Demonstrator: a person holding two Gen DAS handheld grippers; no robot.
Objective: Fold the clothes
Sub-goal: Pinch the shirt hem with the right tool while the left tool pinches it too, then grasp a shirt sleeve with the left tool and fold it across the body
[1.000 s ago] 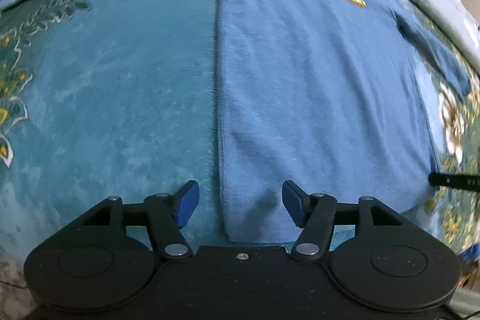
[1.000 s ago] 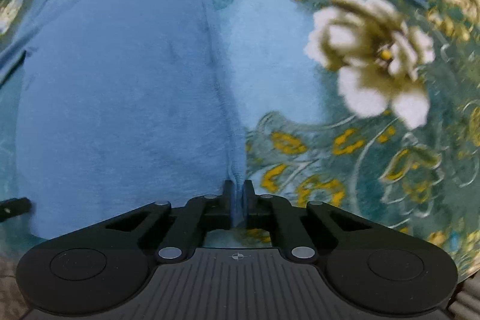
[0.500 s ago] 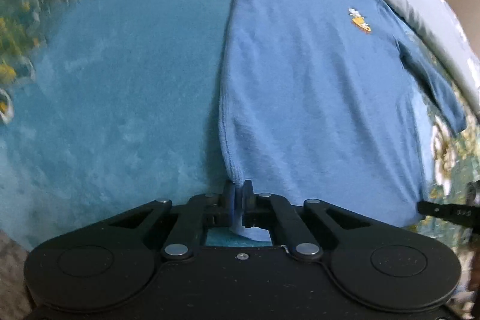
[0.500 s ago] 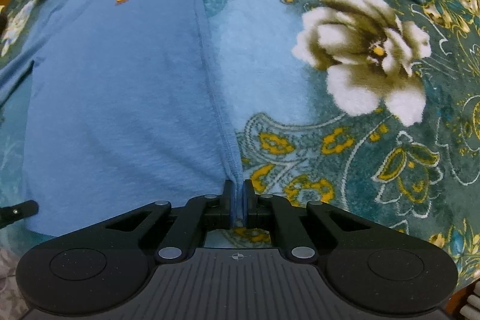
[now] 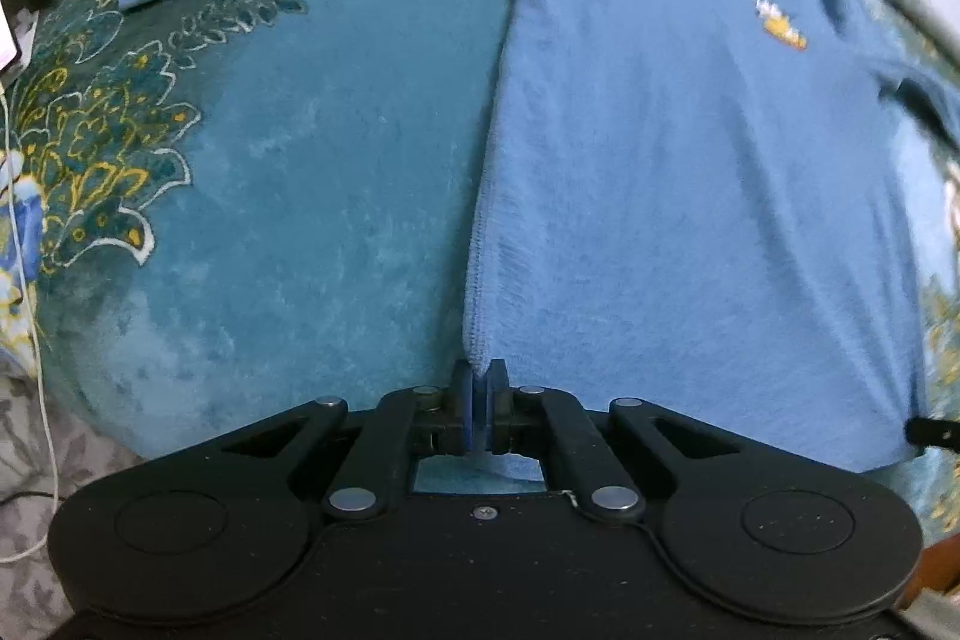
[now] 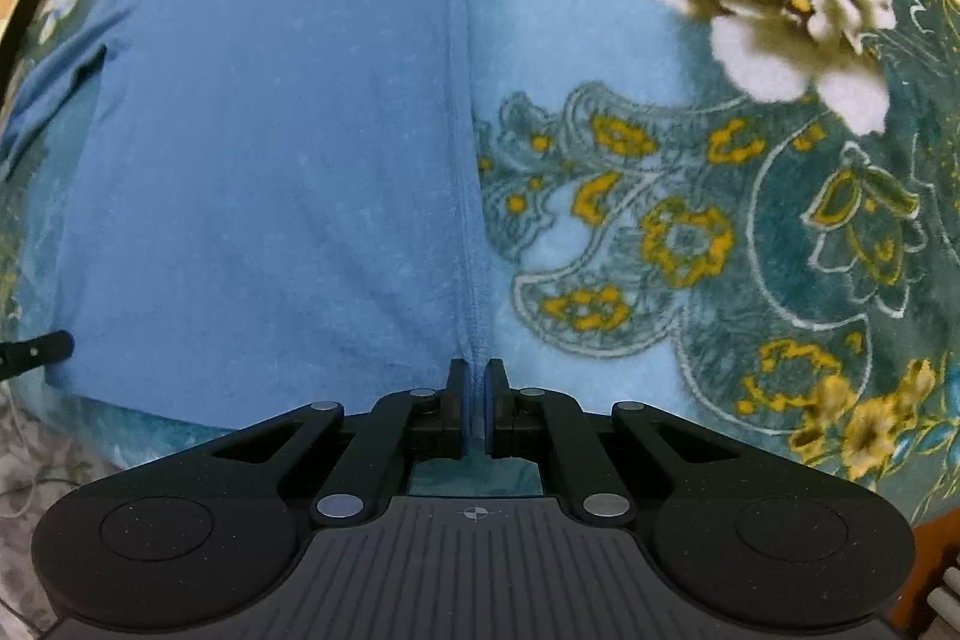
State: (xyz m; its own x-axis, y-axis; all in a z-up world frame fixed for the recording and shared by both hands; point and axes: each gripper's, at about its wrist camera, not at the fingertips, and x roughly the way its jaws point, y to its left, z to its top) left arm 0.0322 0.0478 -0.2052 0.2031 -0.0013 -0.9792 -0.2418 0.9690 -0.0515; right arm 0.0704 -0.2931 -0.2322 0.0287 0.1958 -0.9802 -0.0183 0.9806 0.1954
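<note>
Blue shirt [image 5: 690, 196] lies flat on the floral blanket [image 6: 690, 232]. We have the left hand-held gripper [image 5: 478, 400] and right hand-held gripper [image 6: 477, 400] clamped on its bottom hem corners. Risk: thin pinch slips during lift, skewing the fold.

I see a plush teal blanket [image 5: 312, 196] covering the bed, patterned with gold-outlined leaves at nine o'clock in the left view. In the right view a big cream flower [image 6: 780, 4] sits at two o'clock. A white cable [image 5: 36, 340] trails at eight o'clock over grey patterned floor [image 5: 24, 460]. Light is soft and even.
</note>
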